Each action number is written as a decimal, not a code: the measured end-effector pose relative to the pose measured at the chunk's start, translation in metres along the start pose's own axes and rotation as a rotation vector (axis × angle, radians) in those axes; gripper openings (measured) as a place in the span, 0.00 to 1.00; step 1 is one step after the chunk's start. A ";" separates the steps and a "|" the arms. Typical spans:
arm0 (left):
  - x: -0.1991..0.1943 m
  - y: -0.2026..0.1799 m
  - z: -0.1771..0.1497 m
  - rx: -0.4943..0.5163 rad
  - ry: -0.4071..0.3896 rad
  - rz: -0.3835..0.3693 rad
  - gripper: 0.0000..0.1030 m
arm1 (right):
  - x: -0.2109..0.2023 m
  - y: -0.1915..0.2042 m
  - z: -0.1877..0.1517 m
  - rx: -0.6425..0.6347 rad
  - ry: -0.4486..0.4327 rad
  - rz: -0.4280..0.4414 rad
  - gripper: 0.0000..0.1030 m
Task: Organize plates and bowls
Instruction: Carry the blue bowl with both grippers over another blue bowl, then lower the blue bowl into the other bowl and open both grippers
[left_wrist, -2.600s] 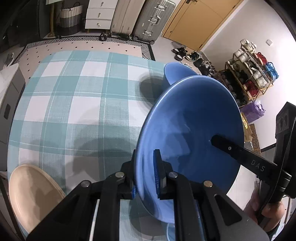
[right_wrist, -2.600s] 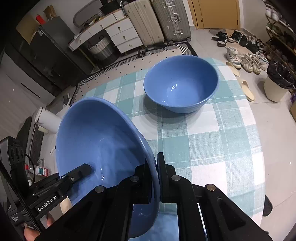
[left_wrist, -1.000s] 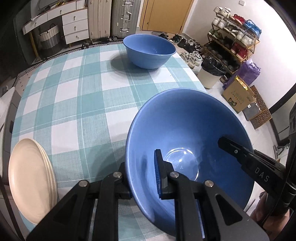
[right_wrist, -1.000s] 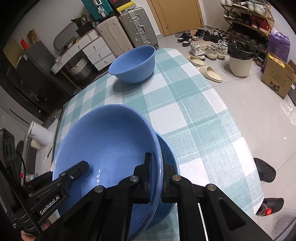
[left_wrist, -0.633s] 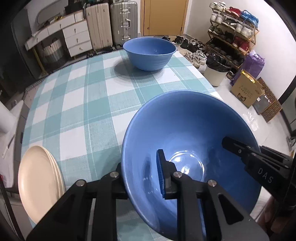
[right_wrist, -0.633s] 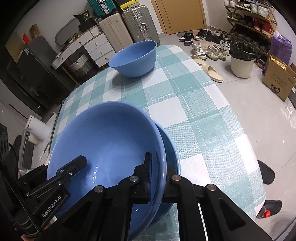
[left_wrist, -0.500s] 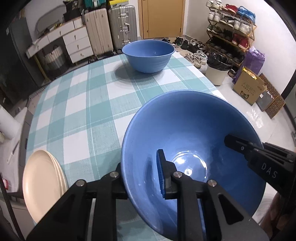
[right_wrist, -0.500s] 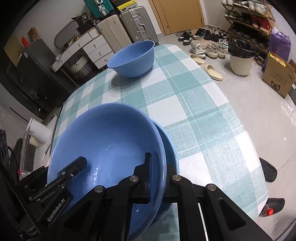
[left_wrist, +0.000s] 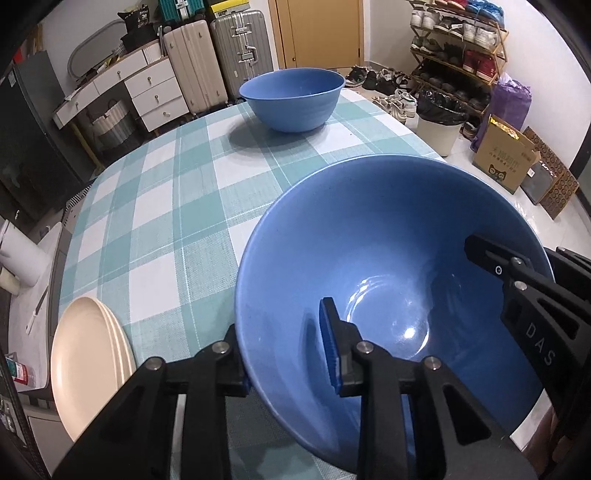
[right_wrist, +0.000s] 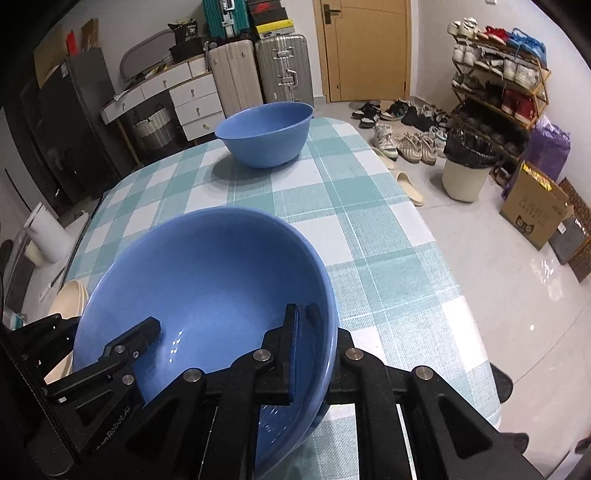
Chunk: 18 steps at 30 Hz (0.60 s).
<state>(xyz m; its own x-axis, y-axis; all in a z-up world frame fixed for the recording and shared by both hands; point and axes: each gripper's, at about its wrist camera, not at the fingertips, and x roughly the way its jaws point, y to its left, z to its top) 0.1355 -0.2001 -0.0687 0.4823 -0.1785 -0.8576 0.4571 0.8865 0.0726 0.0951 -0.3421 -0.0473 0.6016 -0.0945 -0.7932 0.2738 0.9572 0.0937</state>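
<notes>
Suitcases, a dresser and a crowded shoe rack ring the round table, whose teal-checked cloth carries one blue bowl at the far side and a stack of cream plates at the near left edge. Close to me a second blue bowl sits near the table's right edge, and from the right wrist view it seems to rest inside another bowl beneath it, though only a sliver of a lower rim shows. The left gripper straddles the near bowl's left rim, one finger outside, the blue-padded one inside, with a clear gap between pad and wall, so its jaws look slack and parted. The right gripper straddles the opposite rim with its fingers close about the wall; whether it pinches or has just let go I cannot tell. The risk, as I judge it, is in pulling away: if either gripper lifts out at a slant, a finger could catch the rim and drag or tip the bowl toward the nearby table edge, where it would drop to the tiled floor. Both tools reach in low from the near side, angled downward across the bowl.
</notes>
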 end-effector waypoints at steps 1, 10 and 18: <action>0.000 0.000 0.000 -0.004 0.001 -0.004 0.27 | 0.000 0.001 0.000 -0.008 -0.003 -0.009 0.08; 0.005 0.001 -0.005 -0.018 0.017 -0.025 0.29 | 0.004 0.024 -0.010 -0.168 -0.053 -0.127 0.11; 0.005 0.005 -0.006 -0.030 0.017 -0.039 0.29 | 0.002 0.020 -0.008 -0.121 -0.050 -0.104 0.12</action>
<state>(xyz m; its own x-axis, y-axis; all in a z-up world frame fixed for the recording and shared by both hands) 0.1354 -0.1944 -0.0756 0.4520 -0.2061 -0.8679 0.4527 0.8913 0.0241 0.0955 -0.3208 -0.0521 0.6122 -0.2057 -0.7635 0.2460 0.9672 -0.0634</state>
